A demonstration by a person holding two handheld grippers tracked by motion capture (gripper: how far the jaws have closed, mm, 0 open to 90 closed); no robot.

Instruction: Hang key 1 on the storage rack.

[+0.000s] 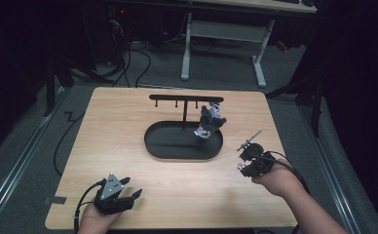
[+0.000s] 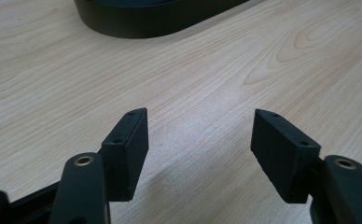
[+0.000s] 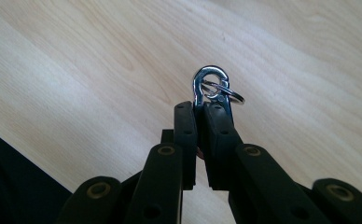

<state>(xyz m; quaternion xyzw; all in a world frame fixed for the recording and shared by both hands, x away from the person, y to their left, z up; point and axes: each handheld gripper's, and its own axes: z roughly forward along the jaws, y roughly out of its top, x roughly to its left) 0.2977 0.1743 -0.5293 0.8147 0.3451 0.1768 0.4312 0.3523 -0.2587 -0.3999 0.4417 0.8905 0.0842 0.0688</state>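
Observation:
My right gripper (image 3: 202, 108) is shut on a silver metal clasp with a key ring (image 3: 212, 87), whose loop sticks out past the fingertips above the wooden table. In the high view the right gripper (image 1: 249, 146) is raised over the table's right side, and the clasp (image 1: 252, 137) points up and away from the hand. A black stand with a hook bar (image 1: 186, 98) rises from an oval black tray (image 1: 177, 148); a grey and blue toy figure (image 1: 210, 119) hangs at the bar's right end. My left gripper (image 2: 200, 140) rests open near the front left (image 1: 128, 187), nothing between its fingers.
The light wooden table (image 1: 128, 126) ends close to both hands at the front edge. The tray's dark wall (image 2: 142, 23) lies ahead of the left gripper. Behind the table stand a white desk frame (image 1: 221, 44) and floor cables (image 1: 128, 63).

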